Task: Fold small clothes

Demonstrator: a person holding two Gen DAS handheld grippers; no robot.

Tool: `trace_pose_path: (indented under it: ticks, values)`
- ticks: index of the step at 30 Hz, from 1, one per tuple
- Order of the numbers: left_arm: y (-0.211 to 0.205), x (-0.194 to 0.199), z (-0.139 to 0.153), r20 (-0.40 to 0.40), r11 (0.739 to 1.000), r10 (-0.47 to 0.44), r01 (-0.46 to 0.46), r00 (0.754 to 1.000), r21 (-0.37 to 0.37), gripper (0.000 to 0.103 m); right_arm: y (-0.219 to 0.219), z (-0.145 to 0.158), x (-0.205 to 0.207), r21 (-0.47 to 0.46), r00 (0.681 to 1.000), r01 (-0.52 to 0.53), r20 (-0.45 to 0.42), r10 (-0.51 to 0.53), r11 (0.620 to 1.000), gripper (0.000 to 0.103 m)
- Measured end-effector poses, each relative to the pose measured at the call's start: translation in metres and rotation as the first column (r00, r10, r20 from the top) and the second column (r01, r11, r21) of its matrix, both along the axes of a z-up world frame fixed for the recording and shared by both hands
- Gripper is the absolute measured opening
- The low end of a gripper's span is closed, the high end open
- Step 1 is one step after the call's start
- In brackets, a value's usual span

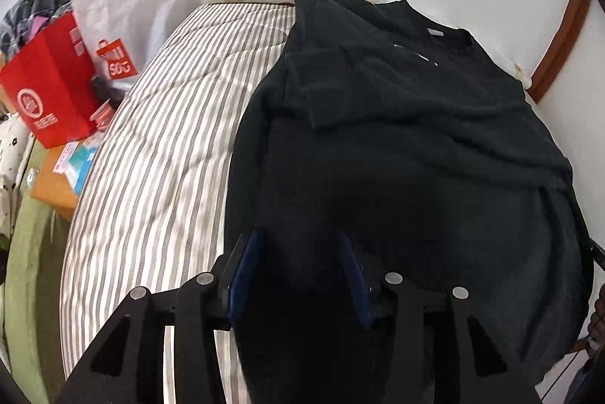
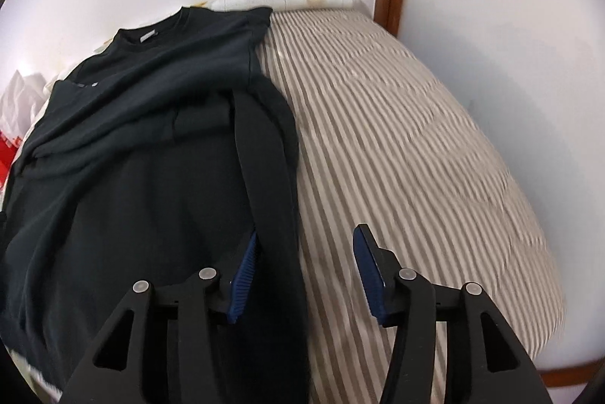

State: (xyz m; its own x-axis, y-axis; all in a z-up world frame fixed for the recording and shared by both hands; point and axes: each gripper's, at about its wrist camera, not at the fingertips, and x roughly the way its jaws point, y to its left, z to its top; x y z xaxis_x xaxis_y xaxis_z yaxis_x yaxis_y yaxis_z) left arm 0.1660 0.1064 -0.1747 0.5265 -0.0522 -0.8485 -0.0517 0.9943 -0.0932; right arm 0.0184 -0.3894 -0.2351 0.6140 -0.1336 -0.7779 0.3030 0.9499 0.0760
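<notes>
Both sleeves in on black shirt (image 1: 397, 146) on bed (image 1: 159, 154); left hand-held gripper (image 1: 298, 275) & right hand-held gripper (image 2: 304, 271) released, empty; next prob. grab hem, fold up.

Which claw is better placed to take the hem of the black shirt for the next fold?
Probably left: the left claw stands open over the shirt hem. The right claw straddles its side edge.

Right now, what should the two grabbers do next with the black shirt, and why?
Probably close both on the near hem of the black long-sleeved shirt and lift it toward the collar. Left gripper and right gripper stand open above that end, and both sleeves already lie folded in over the body.
</notes>
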Motion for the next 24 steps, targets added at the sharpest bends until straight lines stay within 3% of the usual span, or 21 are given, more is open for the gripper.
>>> trace_pose_path:
  ticks: [4,8,16,24]
  values:
    - [-0.002,-0.027,-0.001,-0.001,1.000,0.012,-0.011,1.000,0.028,0.043,0.007,-0.009,-0.029,0.054,0.999,-0.033,0.000,0.033,0.998,0.052]
    - [-0.001,-0.052,0.000,-0.003,1.000,-0.009,0.009,1.000,0.001,0.043,0.020,-0.014,-0.047,0.041,0.999,-0.050,0.005,0.050,0.998,0.053]
    - [0.001,-0.095,-0.004,-0.006,0.995,-0.045,0.045,0.999,-0.094,0.043,0.025,-0.020,-0.060,0.070,0.999,-0.040,0.035,0.037,0.997,0.053]
    - [-0.005,-0.112,-0.009,0.015,0.996,-0.037,0.038,0.999,-0.083,0.042,0.026,-0.021,-0.057,0.082,0.997,-0.049,0.064,0.044,0.995,0.053]
